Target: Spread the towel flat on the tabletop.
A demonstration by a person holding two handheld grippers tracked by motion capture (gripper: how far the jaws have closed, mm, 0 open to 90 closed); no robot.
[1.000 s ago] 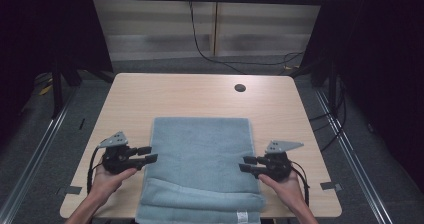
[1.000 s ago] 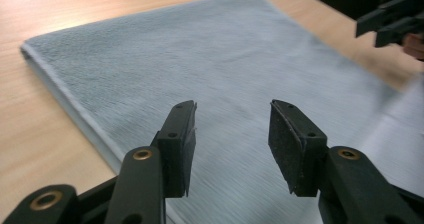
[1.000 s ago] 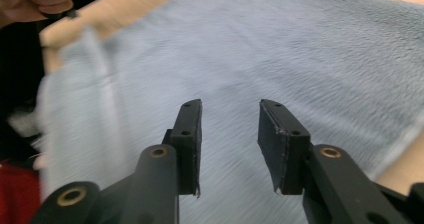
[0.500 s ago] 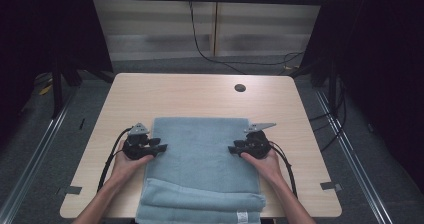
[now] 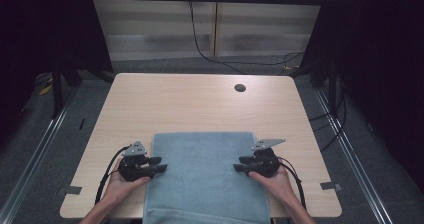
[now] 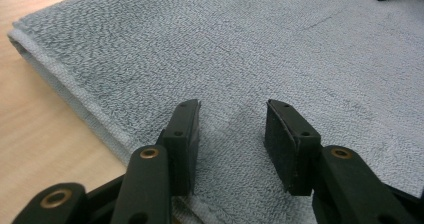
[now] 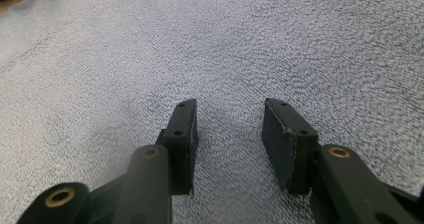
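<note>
Towel is my landmark: a grey-blue terry one, folded, lying on the near half of the wooden table with its near end hanging off the edge. At its left edge my left gripper has just been narrowing, jaws still apart over the pile, pinching nothing. At its right edge my right gripper has just been widening, likewise empty. I judge one fold done; the next grab and fold remain.
</note>
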